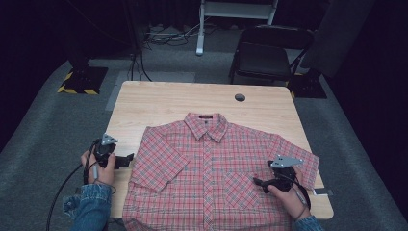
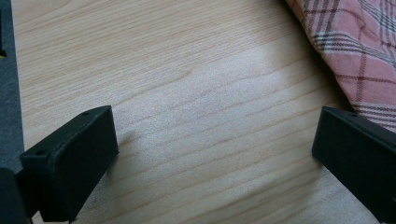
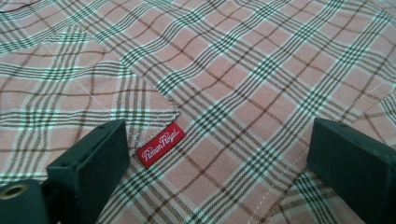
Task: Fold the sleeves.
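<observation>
A red plaid short-sleeved shirt (image 1: 207, 163) lies flat and face up on the wooden table (image 1: 159, 103), collar away from me. My left gripper (image 1: 129, 159) is open over bare wood just left of the shirt's sleeve; the left gripper view shows the table (image 2: 187, 93) between its jaws and the shirt's edge (image 2: 355, 42) at upper right. My right gripper (image 1: 257, 182) is open above the shirt's chest pocket. In the right gripper view the plaid cloth (image 3: 261, 70) lies under wide-apart jaws, with a small red brand label (image 3: 160, 144) at the pocket's corner.
A round cable hole (image 1: 239, 97) sits near the table's far edge. A black folding chair (image 1: 267, 53) stands behind the table, and a yellow-and-black striped stand base (image 1: 82, 79) is on the grey floor at the left. A small flat object (image 1: 322, 192) lies at the table's right front.
</observation>
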Action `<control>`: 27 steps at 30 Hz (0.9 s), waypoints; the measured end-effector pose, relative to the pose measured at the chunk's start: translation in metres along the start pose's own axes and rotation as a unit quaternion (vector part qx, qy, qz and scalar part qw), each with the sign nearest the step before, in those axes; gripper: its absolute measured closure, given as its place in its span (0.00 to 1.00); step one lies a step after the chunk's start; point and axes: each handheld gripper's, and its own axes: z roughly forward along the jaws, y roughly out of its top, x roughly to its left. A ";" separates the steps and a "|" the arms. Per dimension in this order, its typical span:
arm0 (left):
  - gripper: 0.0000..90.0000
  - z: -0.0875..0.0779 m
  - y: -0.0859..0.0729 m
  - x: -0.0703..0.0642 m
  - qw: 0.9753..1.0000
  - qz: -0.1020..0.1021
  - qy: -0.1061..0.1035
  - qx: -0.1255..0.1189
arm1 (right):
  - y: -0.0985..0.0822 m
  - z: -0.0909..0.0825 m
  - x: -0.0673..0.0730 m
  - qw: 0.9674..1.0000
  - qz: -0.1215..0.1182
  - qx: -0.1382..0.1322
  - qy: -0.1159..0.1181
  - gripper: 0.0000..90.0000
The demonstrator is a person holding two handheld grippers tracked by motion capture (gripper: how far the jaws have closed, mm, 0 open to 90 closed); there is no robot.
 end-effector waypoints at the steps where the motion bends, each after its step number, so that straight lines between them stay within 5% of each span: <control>1: 0.00 0.000 0.000 0.000 1.000 0.000 0.000 0.000 | 0.000 0.000 0.000 1.000 0.000 0.000 0.000 0.06; 18: 0.00 0.000 0.000 0.000 1.000 0.001 0.000 0.000 | 0.000 -0.001 -0.004 1.000 0.005 -0.002 0.014 0.06; 27: 0.00 0.000 0.000 0.000 1.000 0.001 0.000 0.000 | 0.016 -0.026 -0.016 1.000 -0.003 -0.016 -0.003 0.08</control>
